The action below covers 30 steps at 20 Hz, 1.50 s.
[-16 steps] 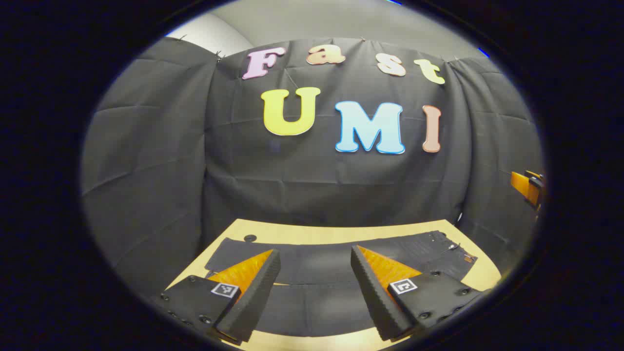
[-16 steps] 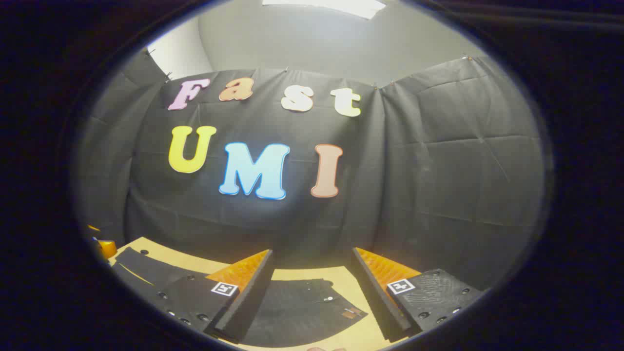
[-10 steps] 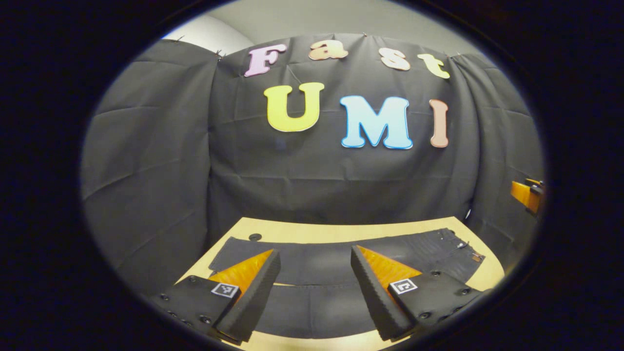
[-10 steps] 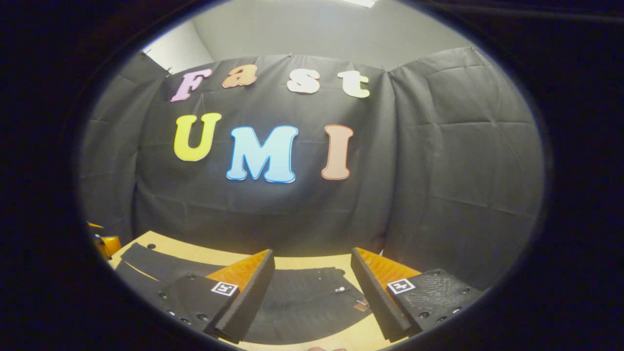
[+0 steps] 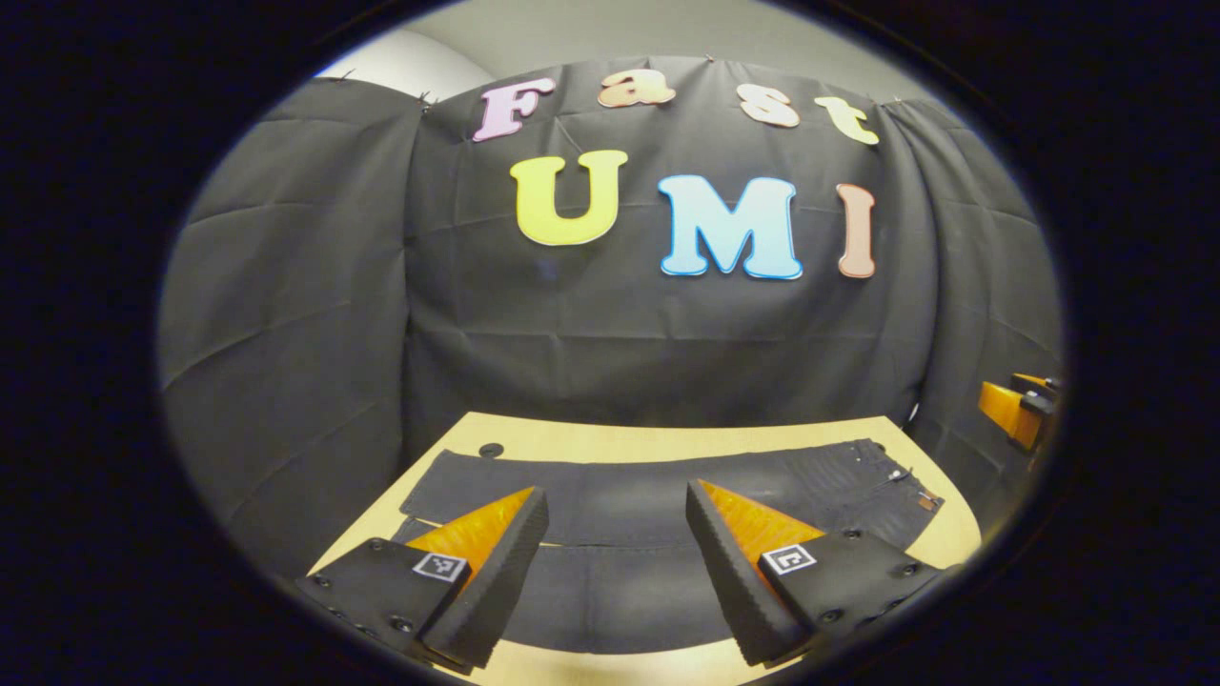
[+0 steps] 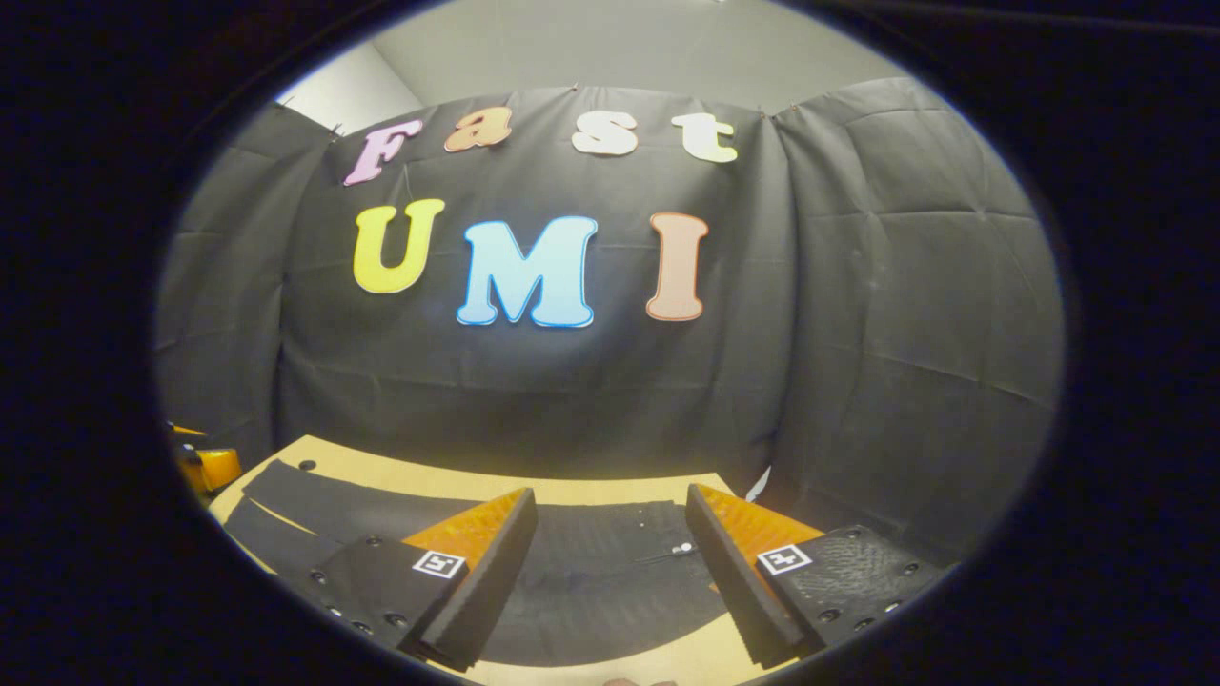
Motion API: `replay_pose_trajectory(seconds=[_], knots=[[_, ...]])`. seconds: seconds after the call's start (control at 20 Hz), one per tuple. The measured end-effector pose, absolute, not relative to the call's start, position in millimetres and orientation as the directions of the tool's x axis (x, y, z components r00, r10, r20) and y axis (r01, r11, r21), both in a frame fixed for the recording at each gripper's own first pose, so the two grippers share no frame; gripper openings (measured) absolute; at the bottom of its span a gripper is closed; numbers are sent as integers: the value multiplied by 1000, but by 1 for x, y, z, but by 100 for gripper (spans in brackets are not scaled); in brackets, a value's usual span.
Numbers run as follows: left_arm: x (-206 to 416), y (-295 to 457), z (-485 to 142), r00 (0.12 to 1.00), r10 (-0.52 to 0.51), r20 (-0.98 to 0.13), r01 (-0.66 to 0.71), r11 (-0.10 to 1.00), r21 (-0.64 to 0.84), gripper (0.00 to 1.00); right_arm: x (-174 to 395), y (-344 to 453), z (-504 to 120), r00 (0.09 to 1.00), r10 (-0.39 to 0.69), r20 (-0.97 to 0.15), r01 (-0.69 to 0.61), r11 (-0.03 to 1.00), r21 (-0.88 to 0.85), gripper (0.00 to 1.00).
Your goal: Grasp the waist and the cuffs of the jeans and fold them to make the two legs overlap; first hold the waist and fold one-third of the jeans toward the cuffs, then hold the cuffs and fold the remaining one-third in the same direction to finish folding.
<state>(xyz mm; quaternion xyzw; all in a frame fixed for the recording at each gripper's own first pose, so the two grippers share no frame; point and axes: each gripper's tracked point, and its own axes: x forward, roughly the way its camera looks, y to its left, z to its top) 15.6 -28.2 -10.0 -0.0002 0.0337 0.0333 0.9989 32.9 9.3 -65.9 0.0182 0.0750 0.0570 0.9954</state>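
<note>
Dark jeans (image 5: 629,519) lie flat across the wooden table (image 5: 667,441), both legs side by side. Their waist (image 5: 891,486), with a button and a small patch, is at the right end in the left gripper view; the cuffs (image 5: 429,491) are at the left end. My left gripper (image 5: 615,562) hovers open above the middle of the legs, nothing between its fingers. In the right gripper view the waist area of the jeans (image 6: 610,562) lies below my right gripper (image 6: 610,572), which also stands open and holds nothing. The right gripper (image 5: 1015,410) shows at the far right of the left gripper view.
Black cloth walls close in the table on three sides. A small dark round hole (image 5: 491,449) sits in the table near the cuffs. The left gripper (image 6: 205,467) peeks in at the left edge of the right gripper view. Bare table (image 6: 457,481) runs behind the jeans.
Both views have tilted down slightly, so more of the table and jeans shows. The right gripper has shifted over the waist. Both grippers stay open.
</note>
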Motion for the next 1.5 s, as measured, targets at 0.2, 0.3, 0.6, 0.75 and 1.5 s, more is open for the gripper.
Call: replay_pose_trajectory(seconds=[0.2,0.3,0.6,0.75,1.5], knots=[[17,-21,-20,991,102,-89,-105,994,-33,97,35,-2,-77,979,111,-169,-103,993,53,94],[19,-11,-35,983,127,-132,-140,986,-94,96,36,-9,-89,974,107,-199,-94,993,71,95],[15,68,-137,887,192,-419,-382,816,-434,97,27,-61,-167,905,44,-423,73,964,256,95],[6,115,-200,795,191,-576,-521,700,-488,98,32,-96,-212,845,-3,-535,191,936,296,95],[25,178,-317,693,88,-716,-702,311,-641,95,66,-94,-364,563,208,-800,571,602,559,96]])
